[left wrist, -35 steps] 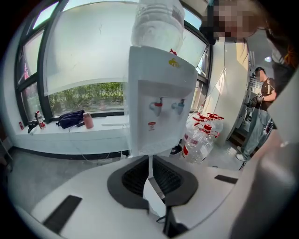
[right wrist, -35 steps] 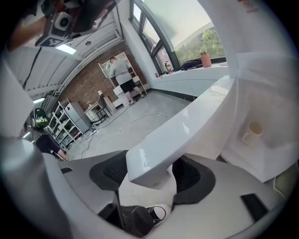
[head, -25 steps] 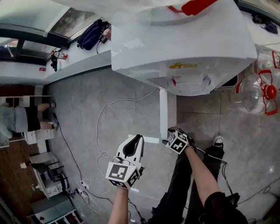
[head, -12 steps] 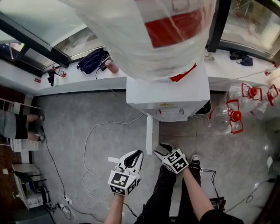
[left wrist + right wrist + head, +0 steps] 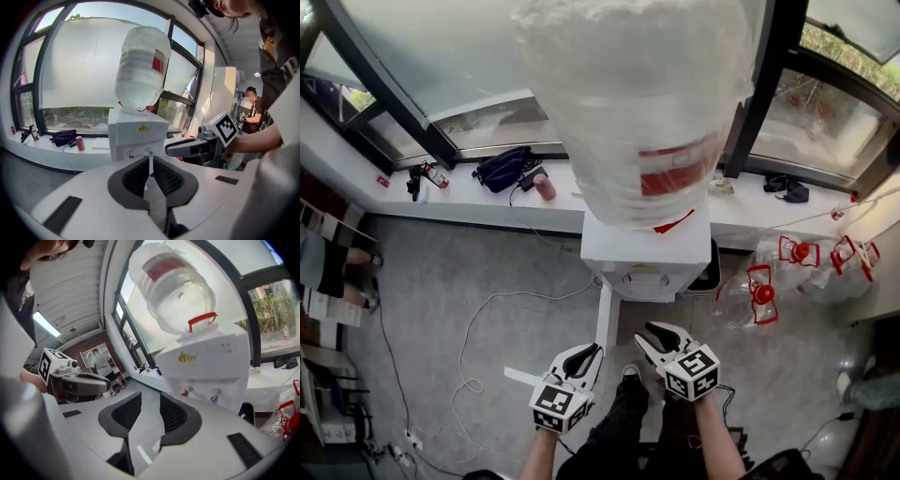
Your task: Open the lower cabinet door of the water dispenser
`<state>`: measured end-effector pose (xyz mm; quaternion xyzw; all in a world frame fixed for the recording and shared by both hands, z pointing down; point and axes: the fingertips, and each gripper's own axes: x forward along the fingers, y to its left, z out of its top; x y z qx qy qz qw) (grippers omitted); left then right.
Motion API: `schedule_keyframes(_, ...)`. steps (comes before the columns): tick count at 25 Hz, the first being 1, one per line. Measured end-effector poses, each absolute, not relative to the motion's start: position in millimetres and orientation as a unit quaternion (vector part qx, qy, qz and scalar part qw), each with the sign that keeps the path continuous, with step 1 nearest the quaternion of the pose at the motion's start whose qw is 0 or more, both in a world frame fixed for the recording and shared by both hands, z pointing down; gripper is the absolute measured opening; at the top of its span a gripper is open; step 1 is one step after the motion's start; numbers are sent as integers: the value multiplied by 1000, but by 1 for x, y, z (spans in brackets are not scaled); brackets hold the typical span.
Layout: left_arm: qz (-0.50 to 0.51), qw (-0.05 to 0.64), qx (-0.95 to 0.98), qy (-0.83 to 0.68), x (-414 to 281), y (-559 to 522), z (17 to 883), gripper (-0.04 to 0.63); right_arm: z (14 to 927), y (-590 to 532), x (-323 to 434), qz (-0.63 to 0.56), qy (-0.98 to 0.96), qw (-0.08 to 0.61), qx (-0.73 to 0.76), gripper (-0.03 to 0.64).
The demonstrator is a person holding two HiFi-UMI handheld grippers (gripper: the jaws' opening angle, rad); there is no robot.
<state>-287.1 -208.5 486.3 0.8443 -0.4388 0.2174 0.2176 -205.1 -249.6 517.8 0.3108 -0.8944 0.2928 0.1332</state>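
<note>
Tongs first, head view: left gripper [image 5: 592, 352] and right gripper [image 5: 643, 335] sit side by side at bottom centre. Both are empty and well short of the water dispenser [image 5: 645, 255] at frame centre under its big bottle [image 5: 637, 112]. Its lower cabinet door [image 5: 605, 314] already stands swung out, seen edge-on as a white strip running down from the dispenser's left front corner toward the left gripper.

Left gripper view: jaws all but together, nothing in them. Dispenser dead ahead at centre, thin white door edge showing through the slit.

Right gripper view: jaws part open, have just been closing, nothing between them. Dispenser upper right, lower cabinet hidden behind the gripper body.

My read: opening step looks done, and neither gripper touches the door. Next move, if any: a wider swing means dropping a gripper down to the door's free edge and pushing.
</note>
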Motion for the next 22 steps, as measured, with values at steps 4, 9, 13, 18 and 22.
schedule_keyframes(4,212,202,871,-394,-266,-195,455,26,469,-239,-198,304,-889,99,328,118)
schedule_keyframes(9,196,180,904,-335,-244,-181,421,26,424,-219,-188,297,-881,73,361,95)
schedule_keyframes(13,202,168,914,-308,-239,-171,409,26,405,-200,-174,297,-872,63,384,77)
schedule_keyframes(18,210,159,919,-294,-230,-161,402,26,390,-184,-147,288,-862,63,413,49)
schedule_keyframes(22,203,156,923,-288,-210,-148,392,26,375,-166,-123,282,-858,51,425,41)
